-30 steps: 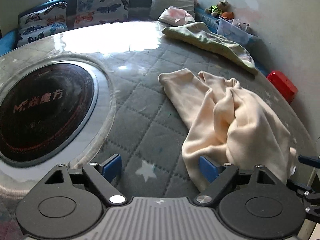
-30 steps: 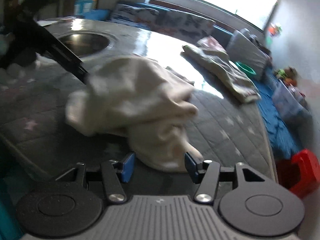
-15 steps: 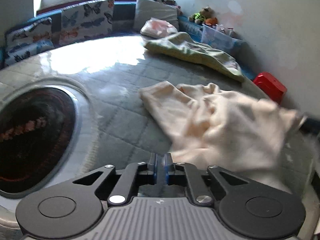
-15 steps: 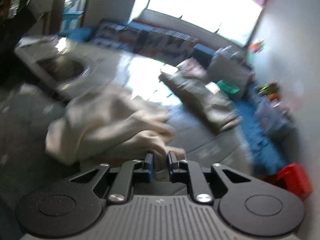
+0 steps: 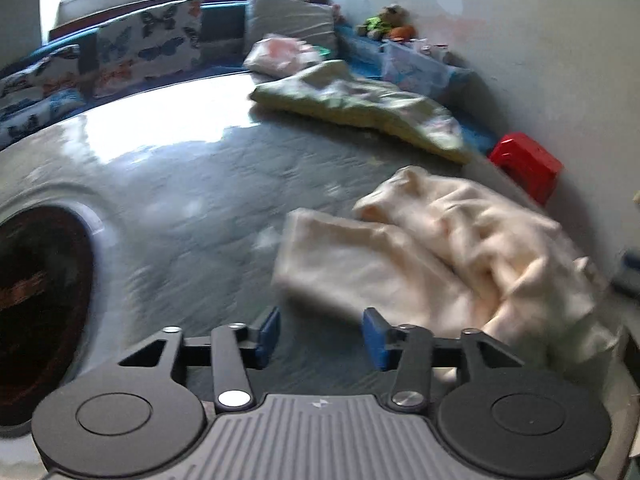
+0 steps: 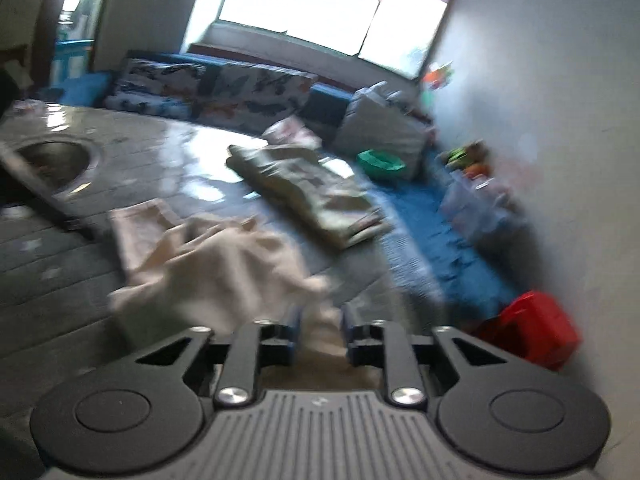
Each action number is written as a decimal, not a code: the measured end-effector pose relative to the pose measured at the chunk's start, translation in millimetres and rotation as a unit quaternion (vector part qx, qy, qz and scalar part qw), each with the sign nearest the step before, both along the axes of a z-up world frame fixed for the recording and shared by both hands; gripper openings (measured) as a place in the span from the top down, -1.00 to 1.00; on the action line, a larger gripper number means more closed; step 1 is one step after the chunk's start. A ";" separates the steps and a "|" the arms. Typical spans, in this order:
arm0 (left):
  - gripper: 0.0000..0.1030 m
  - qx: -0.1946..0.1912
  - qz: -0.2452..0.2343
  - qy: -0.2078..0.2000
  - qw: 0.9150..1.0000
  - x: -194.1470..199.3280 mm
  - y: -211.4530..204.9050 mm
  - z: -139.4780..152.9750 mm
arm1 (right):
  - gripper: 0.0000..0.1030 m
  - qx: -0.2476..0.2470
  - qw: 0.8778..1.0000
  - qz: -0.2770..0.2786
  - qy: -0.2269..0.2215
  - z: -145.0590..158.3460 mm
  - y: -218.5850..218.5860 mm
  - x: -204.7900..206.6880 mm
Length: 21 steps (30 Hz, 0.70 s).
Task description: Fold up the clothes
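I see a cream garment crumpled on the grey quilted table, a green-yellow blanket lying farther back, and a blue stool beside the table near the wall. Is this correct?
Not quite: the stool is red, not blue, as the left wrist view shows. The rest holds: the cream garment lies crumpled on the grey quilted table, and the green-yellow blanket lies farther back.

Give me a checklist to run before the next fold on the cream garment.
1. Left gripper empty: ok. Its jaws have just been opening, with nothing between them.
2. Right gripper gripping the cream garment: cannot tell. Cloth sits between jaws that have just been opening, and the view is blurred.
3. Cream garment lying flat: not ok. It is bunched and wrinkled.
4. Green garment clear of it: ok. The two lie apart.
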<state>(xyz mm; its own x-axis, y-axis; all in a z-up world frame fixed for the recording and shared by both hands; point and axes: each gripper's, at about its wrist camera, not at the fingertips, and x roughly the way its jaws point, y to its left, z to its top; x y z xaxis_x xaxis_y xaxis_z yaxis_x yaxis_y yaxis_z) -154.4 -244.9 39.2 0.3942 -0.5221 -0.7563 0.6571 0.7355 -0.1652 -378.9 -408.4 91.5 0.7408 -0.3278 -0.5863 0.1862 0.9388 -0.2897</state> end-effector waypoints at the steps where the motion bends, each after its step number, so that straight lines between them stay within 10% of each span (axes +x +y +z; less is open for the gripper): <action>1: -0.04 -0.007 -0.007 0.005 1.000 0.3 -10.0 1.2 | 0.39 0.007 1.000 0.009 0.007 -3.6 3.9 -0.3; 8: 0.00 0.028 -0.027 -0.015 0.999 -5.5 -70.1 -10.8 | 0.28 0.024 0.998 0.042 0.029 -24.8 20.4 -1.0; 10: 0.56 0.028 -0.030 -0.023 0.999 -7.4 -72.5 -11.2 | 0.21 0.031 0.998 0.043 0.030 -24.6 19.4 -3.4; 13: 0.88 0.013 -0.014 -0.016 1.000 -2.6 -65.6 -11.7 | 0.20 0.044 0.998 0.045 0.032 -25.6 17.0 -5.8; 21: 1.00 0.009 0.060 -0.058 0.997 9.1 -15.2 1.7 | 0.11 0.047 0.995 0.071 0.052 -39.9 32.6 -5.7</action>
<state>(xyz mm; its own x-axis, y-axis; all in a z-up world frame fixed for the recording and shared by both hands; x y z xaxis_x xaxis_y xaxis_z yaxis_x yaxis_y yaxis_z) -145.3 -260.2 40.9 0.5374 -0.4537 -0.7109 0.5787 0.8115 -0.0805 -384.7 -375.8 51.6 0.7092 -0.1648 -0.6855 0.0231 0.9772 -0.2110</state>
